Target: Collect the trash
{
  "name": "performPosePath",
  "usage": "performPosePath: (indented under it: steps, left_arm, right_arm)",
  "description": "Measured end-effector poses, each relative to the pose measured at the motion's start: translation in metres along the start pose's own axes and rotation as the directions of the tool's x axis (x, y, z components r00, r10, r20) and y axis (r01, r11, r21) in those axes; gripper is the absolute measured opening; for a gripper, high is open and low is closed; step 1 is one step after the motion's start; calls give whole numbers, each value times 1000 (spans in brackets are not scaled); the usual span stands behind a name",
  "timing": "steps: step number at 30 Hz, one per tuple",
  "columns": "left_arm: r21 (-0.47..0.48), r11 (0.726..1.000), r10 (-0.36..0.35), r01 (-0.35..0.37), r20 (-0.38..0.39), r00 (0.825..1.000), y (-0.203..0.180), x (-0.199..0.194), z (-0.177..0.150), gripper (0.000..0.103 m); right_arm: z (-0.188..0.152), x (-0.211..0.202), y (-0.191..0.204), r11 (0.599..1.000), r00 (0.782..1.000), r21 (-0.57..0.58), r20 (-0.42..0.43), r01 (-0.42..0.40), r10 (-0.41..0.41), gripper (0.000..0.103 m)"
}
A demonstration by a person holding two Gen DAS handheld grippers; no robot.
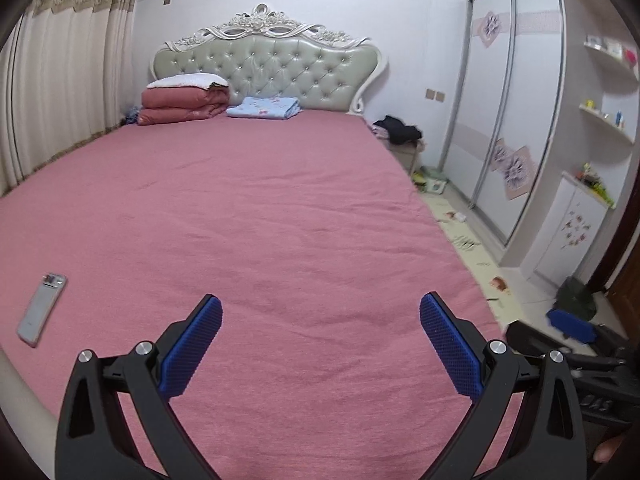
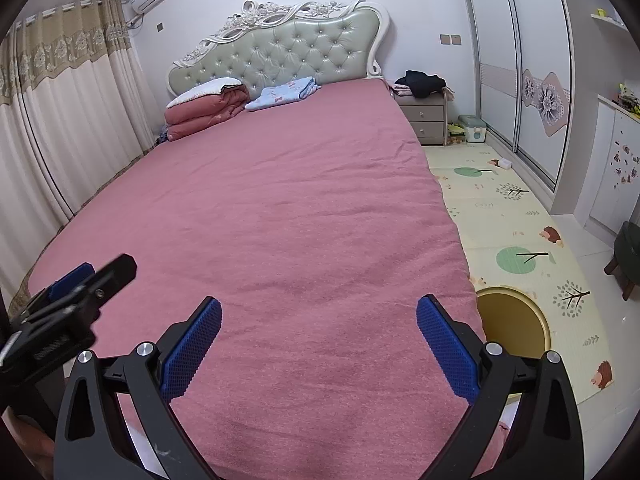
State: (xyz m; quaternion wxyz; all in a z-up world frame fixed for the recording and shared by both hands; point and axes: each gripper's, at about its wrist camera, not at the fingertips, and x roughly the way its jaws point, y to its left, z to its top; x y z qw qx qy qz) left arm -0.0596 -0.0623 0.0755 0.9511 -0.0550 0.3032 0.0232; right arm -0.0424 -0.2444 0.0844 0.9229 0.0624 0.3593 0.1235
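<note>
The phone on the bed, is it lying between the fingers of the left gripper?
No, the phone lies on the pink bed cover well off to the side of the open left gripper.

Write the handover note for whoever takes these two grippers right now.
Left gripper: open, empty, over the foot of the pink bed.
Right gripper: open, empty, same area.
Yellow bin: on the play mat by the bed's right side; looks empty.
Possible trash: small white item on the mat near the wardrobe.
Phone on the bed is not trash.
Done: nothing visibly collected. Left: everything.
</note>
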Motion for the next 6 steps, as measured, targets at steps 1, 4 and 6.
performPosePath:
  steps: [1,4,6]
  left_arm:
    - [7,1000,-3,3,-22,1000,-1,3,0,99]
    - [5,1000,-17,17,-51,999,-1,8,-1,99]
    - [8,1000,-16,16,-57,998,-2,9,-3,99]
  right_arm:
    - [1,0,1,1000,1000,-2,2,0,0,94]
    - [2,-1,2,1000,1000,-9,9,6,-6,94]
    - [2,0,3,1000,1000,-12,9,5,-5,94]
